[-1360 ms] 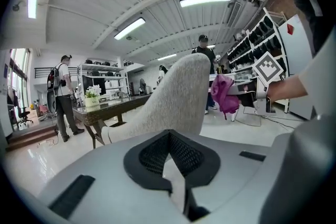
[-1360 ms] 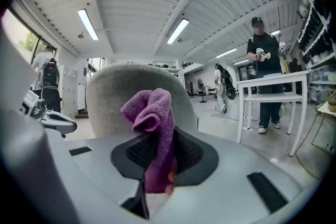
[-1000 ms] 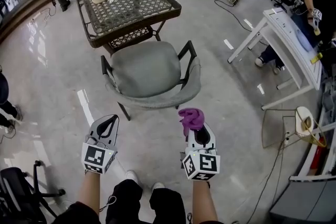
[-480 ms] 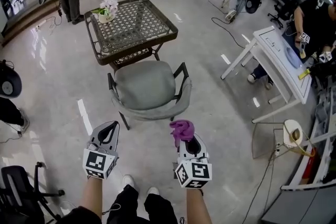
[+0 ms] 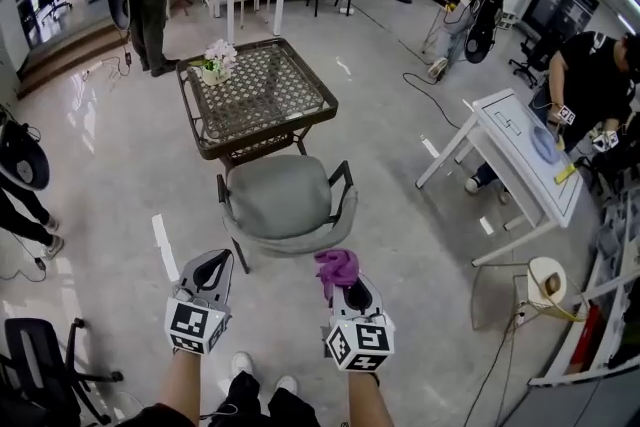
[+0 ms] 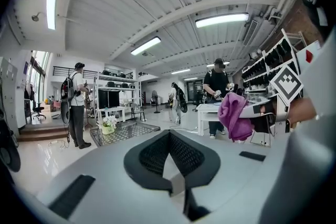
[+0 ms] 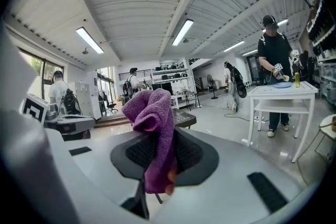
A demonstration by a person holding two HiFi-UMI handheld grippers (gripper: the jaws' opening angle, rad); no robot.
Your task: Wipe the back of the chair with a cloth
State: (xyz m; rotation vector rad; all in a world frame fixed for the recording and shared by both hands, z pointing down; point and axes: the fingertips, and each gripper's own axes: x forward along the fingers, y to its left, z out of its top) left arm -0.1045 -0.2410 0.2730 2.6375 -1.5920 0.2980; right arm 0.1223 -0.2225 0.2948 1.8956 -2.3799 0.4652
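Centrally, one purple cloth (image 5: 338, 266) is pinched in the right gripper (image 5: 350, 293), just below one grey chair (image 5: 287, 202). The left gripper (image 5: 208, 273), lower left, is closed and empty. Compared with earlier, the chair is seen smaller and farther off.

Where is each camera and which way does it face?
Head view: on the person's head, steeply down at the grey cushioned armchair; forearms, left hand-held gripper and right hand-held gripper show.
Left gripper view: rides the left one, along its shut jaws toward the brown lattice-top table.
Right gripper view: rides the right one, facing the white table, jaws shut on the purple cloth.
All three show the cloth.
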